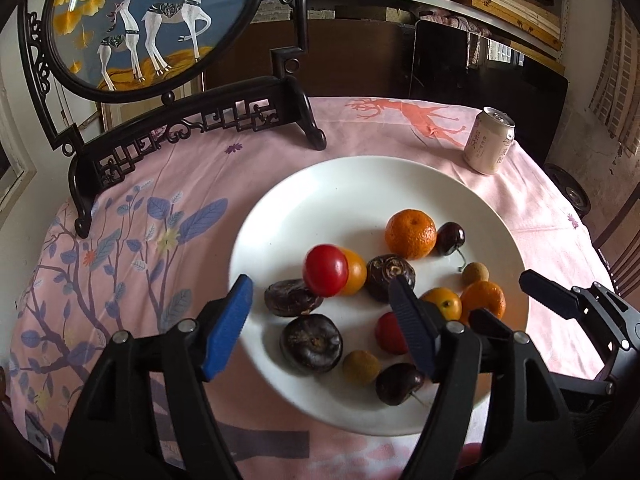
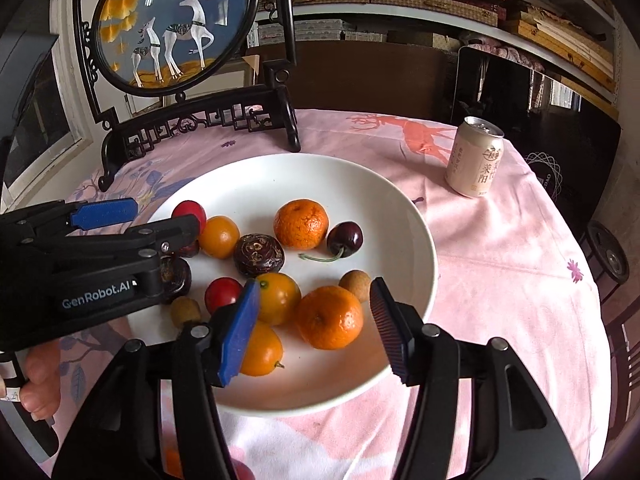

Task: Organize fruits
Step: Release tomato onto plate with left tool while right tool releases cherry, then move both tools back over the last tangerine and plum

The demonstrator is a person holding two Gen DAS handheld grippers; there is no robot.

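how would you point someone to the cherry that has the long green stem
Start at the white plate on the pink tablecloth. Find the mandarin nearest the drink can; the cherry sits just right of it. It is glossy, dark red, and trails a curved green stem.

Red tomato [image 1: 325,270], left wrist view: motion-blurred, at the plate's [image 1: 360,184] centre.
Second red fruit [image 1: 390,332]: part-hidden behind a left gripper finger [image 1: 412,330].
Dark fruits [image 2: 176,276], right wrist view, plate's 9 o'clock: mostly covered by the left gripper [image 2: 132,220].
Framed deer screen [image 1: 152,20]: top cut off at 12 o'clock.
Hand [image 2: 38,380]: cropped at 8 o'clock.
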